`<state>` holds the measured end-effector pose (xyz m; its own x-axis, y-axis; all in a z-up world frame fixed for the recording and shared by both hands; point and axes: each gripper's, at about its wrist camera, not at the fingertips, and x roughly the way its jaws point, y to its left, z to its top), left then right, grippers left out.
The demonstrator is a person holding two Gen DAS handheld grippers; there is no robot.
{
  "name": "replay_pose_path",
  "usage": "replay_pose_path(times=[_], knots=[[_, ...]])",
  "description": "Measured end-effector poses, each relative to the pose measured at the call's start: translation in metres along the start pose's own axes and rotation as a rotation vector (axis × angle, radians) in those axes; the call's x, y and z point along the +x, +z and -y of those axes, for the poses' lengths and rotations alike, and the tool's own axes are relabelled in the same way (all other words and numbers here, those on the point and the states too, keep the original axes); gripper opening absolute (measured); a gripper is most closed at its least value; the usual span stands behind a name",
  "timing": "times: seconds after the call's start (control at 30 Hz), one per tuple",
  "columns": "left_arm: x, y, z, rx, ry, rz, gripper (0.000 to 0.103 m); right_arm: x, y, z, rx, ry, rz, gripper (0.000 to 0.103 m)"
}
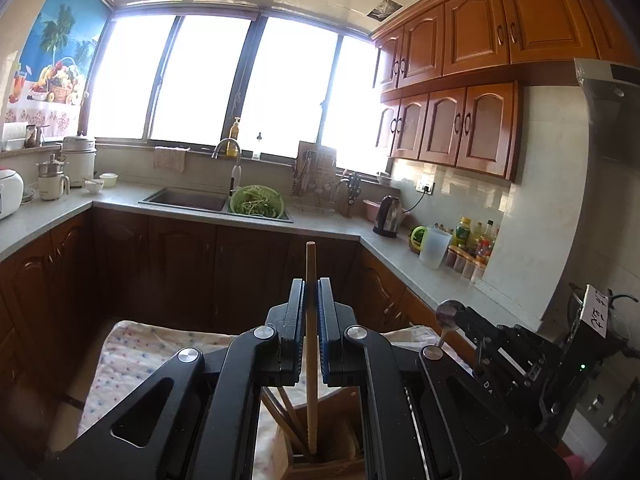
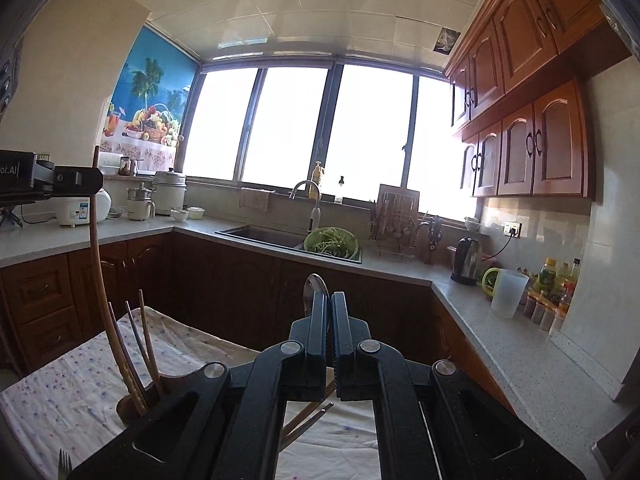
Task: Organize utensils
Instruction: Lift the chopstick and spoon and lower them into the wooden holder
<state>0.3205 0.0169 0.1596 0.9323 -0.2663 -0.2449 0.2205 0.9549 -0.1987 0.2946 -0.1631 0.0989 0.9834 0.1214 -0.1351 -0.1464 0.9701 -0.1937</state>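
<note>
Left wrist view: your left gripper [image 1: 311,292] fingers are clamped on an upright wooden chopstick [image 1: 311,264] above the utensil holder [image 1: 316,452] on the cloth-covered table [image 1: 128,356]. Your right gripper [image 2: 330,308] fingers pinch a metal spoon [image 2: 314,286].

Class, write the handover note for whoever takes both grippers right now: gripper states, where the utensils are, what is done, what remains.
Left gripper: shut on a wooden chopstick, upright above the wooden holder.
Right gripper: shut on a metal spoon.
Done: several chopsticks stand in the holder.
Left: put in the held chopstick and spoon; more chopsticks and a fork lie on the cloth.
</note>
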Motion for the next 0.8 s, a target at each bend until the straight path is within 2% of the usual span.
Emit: replay_pose_path(times=[0.17,0.43,0.47,0.7,0.8], knots=[[0.011,-0.030,-0.001,0.006,0.021,-0.015,0.005,0.007,-0.021,-0.012,-0.015,0.011,-0.026,0.002],[0.020,-0.074,-0.005,-0.008,0.018,-0.085,0.005,-0.001,-0.054,-0.022,-0.003,0.025,-0.065,0.002],[0.016,-0.077,-0.005,-0.008,0.018,-0.063,0.005,-0.003,-0.056,-0.022,0.003,0.029,-0.070,0.002],[0.006,-0.080,-0.009,-0.006,0.019,-0.039,0.005,-0.005,-0.071,-0.022,0.019,0.035,-0.128,0.002],[0.007,-0.086,-0.014,-0.004,0.019,-0.074,0.006,-0.007,-0.074,-0.018,0.034,0.029,-0.135,0.002]])
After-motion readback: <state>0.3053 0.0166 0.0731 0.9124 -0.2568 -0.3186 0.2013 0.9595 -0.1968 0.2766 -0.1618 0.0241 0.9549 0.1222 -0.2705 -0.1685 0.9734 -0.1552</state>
